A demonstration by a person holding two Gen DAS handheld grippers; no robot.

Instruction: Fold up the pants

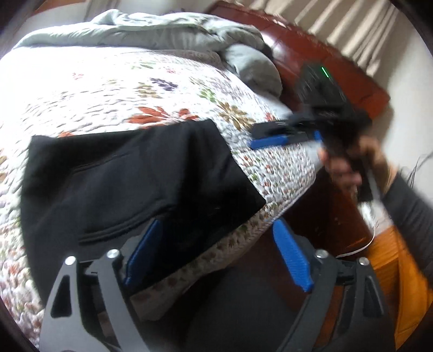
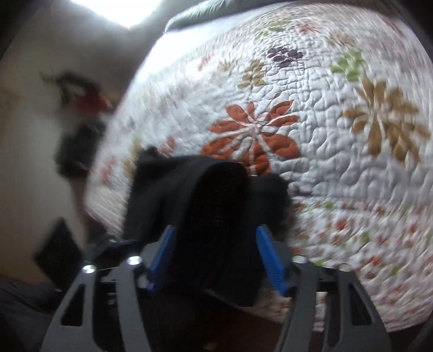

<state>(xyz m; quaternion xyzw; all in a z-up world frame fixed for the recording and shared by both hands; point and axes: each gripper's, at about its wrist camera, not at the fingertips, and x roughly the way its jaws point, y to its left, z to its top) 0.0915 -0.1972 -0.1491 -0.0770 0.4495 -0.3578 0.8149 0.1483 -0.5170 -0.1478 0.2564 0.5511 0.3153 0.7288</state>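
Folded black pants point(image 1: 130, 184) lie mid-frame on the quilted bed point(image 1: 94, 89) (floral), both the left claw point(image 1: 216, 257) and right claw point(image 2: 213, 260) spread wide, gripping nothing.

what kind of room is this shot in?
Almost certainly a home bedroom: a bed under a floral quilt, a rumpled grey duvet piled by the dark red wooden bed frame, and curtains behind it. Black pants lie folded at the quilt's edge.

Black pants point(image 1: 130, 178), folded into a rectangle, flat on floral quilt point(image 1: 108, 89)
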